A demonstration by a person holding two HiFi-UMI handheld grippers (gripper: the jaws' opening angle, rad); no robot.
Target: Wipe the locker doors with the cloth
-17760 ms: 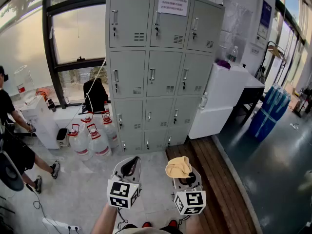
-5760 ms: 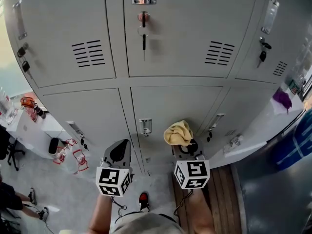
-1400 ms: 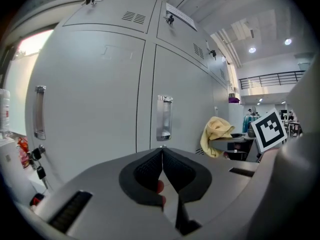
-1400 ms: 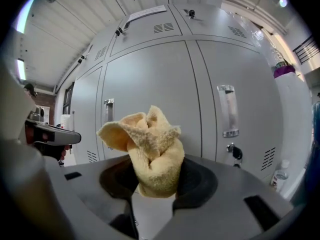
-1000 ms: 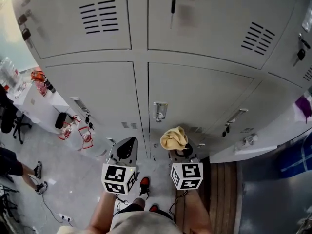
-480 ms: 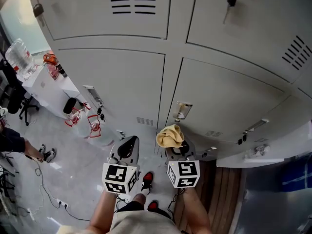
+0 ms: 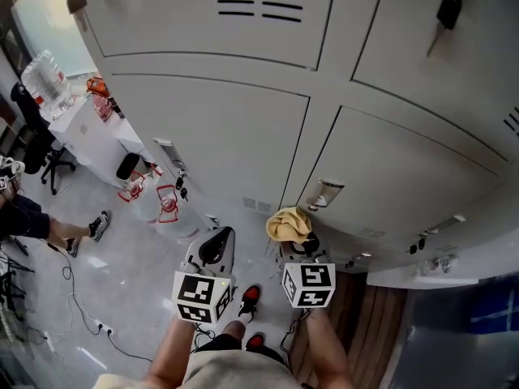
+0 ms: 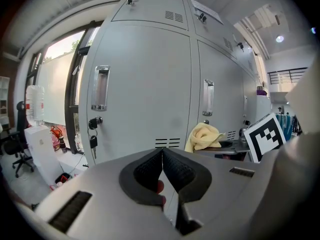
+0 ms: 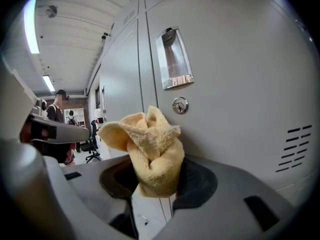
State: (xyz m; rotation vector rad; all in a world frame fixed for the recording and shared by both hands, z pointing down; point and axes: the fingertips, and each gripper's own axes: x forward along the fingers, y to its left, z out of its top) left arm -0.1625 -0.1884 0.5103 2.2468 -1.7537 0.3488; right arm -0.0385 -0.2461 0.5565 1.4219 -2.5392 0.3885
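Holds cloth (image 9: 150, 149) clamped tight in right gripper (image 9: 157, 176), aimed at 12 o'clock, near door (image 9: 240, 84), likely for wiping. Carries left gripper (image 8: 162, 166) closed, empty, at 9 o'clock, clear.

Pale grey floor (image 7: 122, 274), tall window (image 8: 55, 79) (daylit), ceiling strip light (image 9: 31, 24)

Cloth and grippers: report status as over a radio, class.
Left gripper shut, empty. Right gripper shut on yellow cloth. Cloth near locker door, contact unclear. Door handle and lock just above it.
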